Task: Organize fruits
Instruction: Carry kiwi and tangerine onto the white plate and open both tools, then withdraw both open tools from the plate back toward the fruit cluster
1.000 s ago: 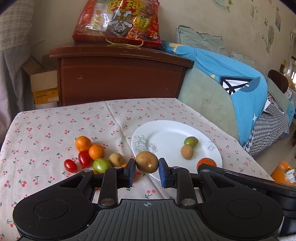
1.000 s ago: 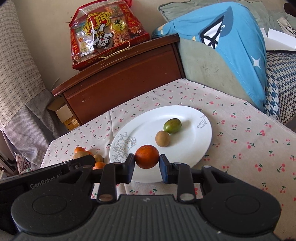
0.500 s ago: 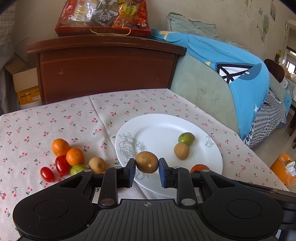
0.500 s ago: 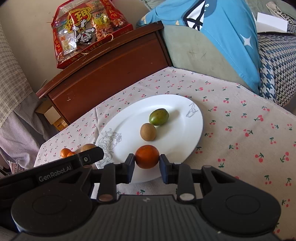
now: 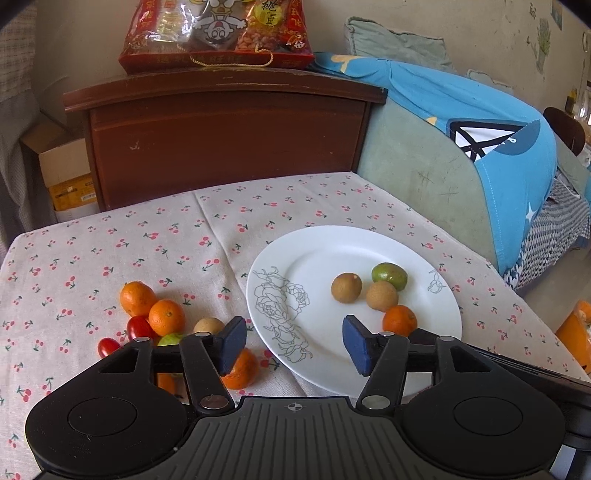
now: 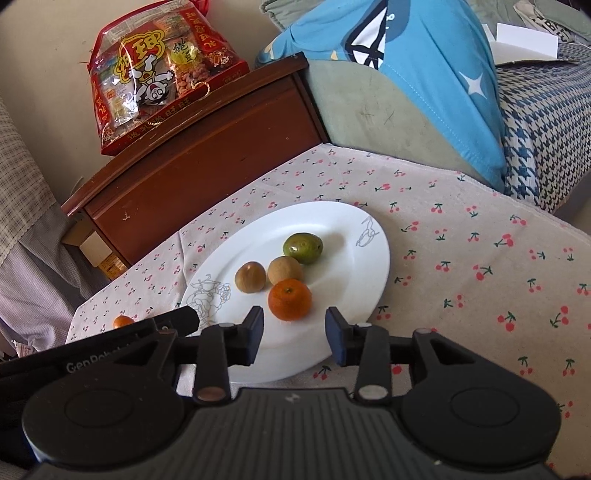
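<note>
A white plate (image 5: pixel 325 258) (image 6: pixel 347 229) on the cherry-print cloth holds two brown fruits (image 5: pixel 346 287) (image 5: pixel 381 295), a green fruit (image 5: pixel 389 276) (image 6: pixel 303 247) and an orange (image 5: pixel 399 319) (image 6: pixel 289 298). My left gripper (image 5: pixel 293 345) is open and empty over the plate's near left part. My right gripper (image 6: pixel 294 338) is open and empty just behind the orange. Left of the plate lie loose oranges (image 5: pixel 166 316), red tomatoes (image 5: pixel 139 327), a brown fruit (image 5: pixel 208 325) and a green fruit (image 5: pixel 170 338).
A dark wooden cabinet (image 5: pixel 229 136) with a red snack bag (image 5: pixel 218 33) stands behind the table. A sofa with a blue cloth (image 5: pixel 498 140) is at the right. A cardboard box (image 5: pixel 62 173) sits at the far left. The table edge runs along the right.
Both grippers have opened. The left one let go of its brown fruit and the right one let go of its orange; both fruits now rest on the plate.
</note>
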{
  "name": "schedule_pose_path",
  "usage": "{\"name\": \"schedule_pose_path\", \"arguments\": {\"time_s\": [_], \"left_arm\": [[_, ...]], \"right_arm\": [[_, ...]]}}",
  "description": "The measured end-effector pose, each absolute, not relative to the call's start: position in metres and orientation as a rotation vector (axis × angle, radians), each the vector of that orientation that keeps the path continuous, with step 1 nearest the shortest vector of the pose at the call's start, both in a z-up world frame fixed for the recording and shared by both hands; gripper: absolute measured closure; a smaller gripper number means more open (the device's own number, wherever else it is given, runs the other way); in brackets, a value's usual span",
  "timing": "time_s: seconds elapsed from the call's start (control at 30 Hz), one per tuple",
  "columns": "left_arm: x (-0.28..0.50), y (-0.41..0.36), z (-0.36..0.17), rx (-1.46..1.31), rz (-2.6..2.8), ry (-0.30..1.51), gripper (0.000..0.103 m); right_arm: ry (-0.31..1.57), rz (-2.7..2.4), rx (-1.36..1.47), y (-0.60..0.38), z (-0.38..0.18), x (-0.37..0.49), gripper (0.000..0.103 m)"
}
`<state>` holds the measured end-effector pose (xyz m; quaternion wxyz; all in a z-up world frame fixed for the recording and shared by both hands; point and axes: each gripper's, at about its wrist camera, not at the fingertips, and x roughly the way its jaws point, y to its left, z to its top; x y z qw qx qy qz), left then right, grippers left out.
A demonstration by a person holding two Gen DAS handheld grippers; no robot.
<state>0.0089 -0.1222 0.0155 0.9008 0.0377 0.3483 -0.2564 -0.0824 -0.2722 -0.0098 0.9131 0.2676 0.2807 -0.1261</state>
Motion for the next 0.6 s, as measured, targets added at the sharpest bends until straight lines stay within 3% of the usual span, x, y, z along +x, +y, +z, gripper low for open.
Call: {"name": "schedule_pose_path", "arguments": {"time_s": [0.23, 0.6], "left_arm": [[0.003, -0.110, 0.023, 0.087, -0.505, 0.717, 0.035], [-0.011, -0.086, 0.031, 0.098, -0.476, 0.709, 0.022]], "right_arm": [[0.571, -0.244, 0.526, -0.267, -0.006, -0.089, 0.054], [0.590, -0.194, 0.442, -0.249, 0.000, -0.096, 0.052]]}}
